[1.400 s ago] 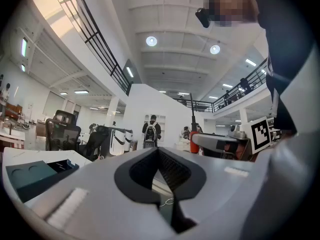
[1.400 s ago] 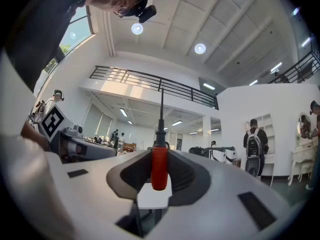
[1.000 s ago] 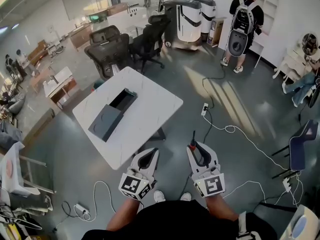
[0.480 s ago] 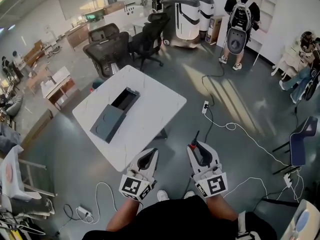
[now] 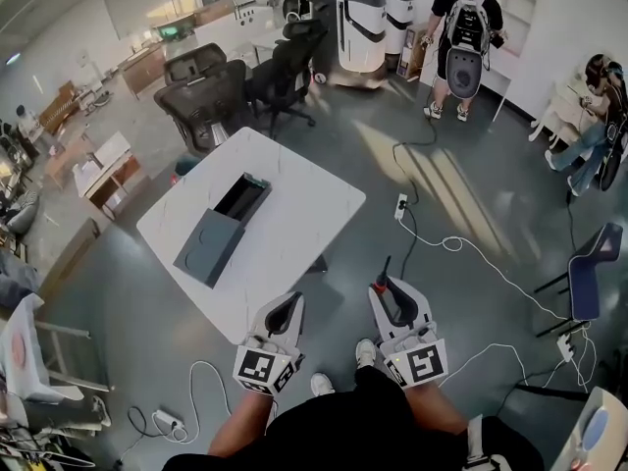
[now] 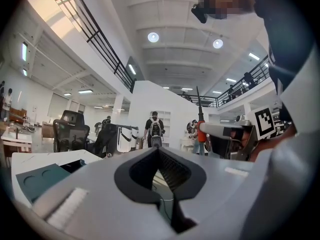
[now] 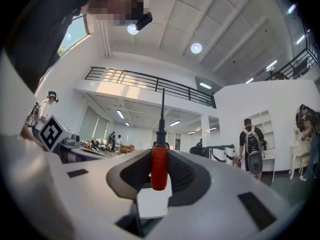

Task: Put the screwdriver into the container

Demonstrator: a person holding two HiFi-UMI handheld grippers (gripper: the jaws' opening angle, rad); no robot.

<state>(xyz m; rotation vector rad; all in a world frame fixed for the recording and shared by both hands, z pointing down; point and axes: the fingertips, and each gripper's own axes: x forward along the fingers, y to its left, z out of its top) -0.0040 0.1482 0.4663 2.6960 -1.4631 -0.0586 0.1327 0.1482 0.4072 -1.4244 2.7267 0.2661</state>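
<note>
In front of the tabletop (image 5: 304,214), well apart from the dark container (image 5: 218,232) lying on it, the right hand-held gripper (image 5: 392,292) clamps the red handle of the screwdriver (image 7: 159,165), with the shaft sticking out ahead. The left hand-held gripper (image 5: 285,314) is closed on nothing. I think the round handle may turn between the pads during the carrying, and then the long shaft could strike the container's rim.

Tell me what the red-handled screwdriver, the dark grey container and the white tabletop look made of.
Red-handled screwdriver: handle looks matte plastic or rubber, thin dark shaft likely metal.
Dark grey rectangular container: probably moulded plastic, matte, round recesses pressed in its lid.
White tabletop: smooth, faintly veined, laminate or stone, unclear which.
</note>
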